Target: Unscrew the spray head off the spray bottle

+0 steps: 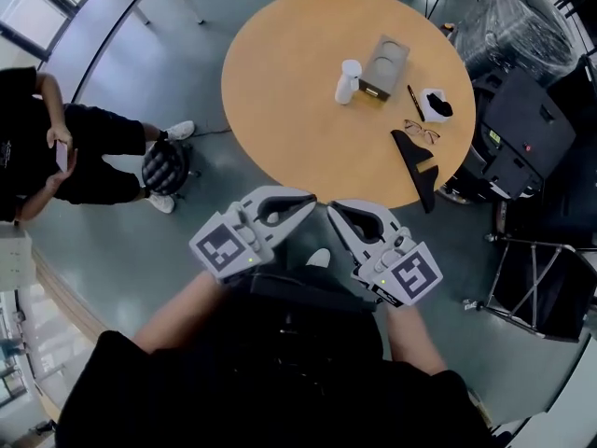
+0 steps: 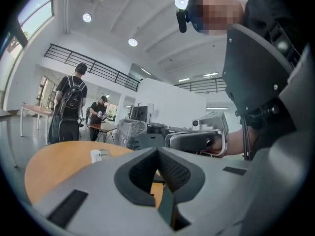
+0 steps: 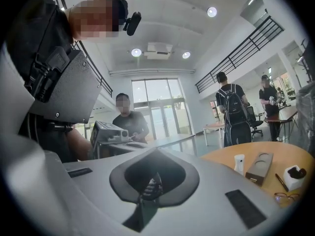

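Short of the round tan wooden surface (image 1: 280, 91), holds left gripper (image 1: 302, 201) and right gripper (image 1: 336, 211) closed on nothing, well apart from the small white plastic spray bottle (image 1: 348, 81), likely pre-approach.

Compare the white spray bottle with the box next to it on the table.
The spray bottle is white; the box is grey-brown. The spray bottle stands upright, while the box lies flat. Both sit side by side on the round table.
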Available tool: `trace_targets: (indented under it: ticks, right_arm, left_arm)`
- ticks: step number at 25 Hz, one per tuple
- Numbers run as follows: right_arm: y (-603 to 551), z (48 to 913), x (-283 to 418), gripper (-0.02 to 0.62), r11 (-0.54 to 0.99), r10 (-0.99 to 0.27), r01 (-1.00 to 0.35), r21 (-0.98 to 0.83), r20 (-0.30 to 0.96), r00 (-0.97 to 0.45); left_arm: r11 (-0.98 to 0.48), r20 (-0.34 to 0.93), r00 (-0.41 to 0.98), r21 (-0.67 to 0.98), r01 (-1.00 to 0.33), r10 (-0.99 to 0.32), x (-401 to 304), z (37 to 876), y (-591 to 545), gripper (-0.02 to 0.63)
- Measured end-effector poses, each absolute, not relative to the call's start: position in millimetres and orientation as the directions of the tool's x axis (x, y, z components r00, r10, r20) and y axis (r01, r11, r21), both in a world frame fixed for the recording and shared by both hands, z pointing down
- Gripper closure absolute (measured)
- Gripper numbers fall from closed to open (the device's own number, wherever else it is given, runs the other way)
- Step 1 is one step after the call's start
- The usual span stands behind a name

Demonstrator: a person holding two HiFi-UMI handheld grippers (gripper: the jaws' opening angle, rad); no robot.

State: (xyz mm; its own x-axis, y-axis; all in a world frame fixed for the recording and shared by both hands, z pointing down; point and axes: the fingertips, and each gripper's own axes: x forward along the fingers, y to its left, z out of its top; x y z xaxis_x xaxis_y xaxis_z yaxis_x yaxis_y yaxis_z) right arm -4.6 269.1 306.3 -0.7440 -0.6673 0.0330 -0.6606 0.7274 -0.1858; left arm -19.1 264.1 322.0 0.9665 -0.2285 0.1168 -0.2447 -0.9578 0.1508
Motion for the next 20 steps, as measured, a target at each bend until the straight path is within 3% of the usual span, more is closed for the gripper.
trace_targets:
  ticks: [20]
  right_arm:
    - [79,301,-88,0.603,0.547,-0.821,-0.817,-0.184,0.073,-0.566]
  left_arm:
    - [-0.991,0.078,0.997,0.131,-0.009,0.001,-100,311,79,0.584]
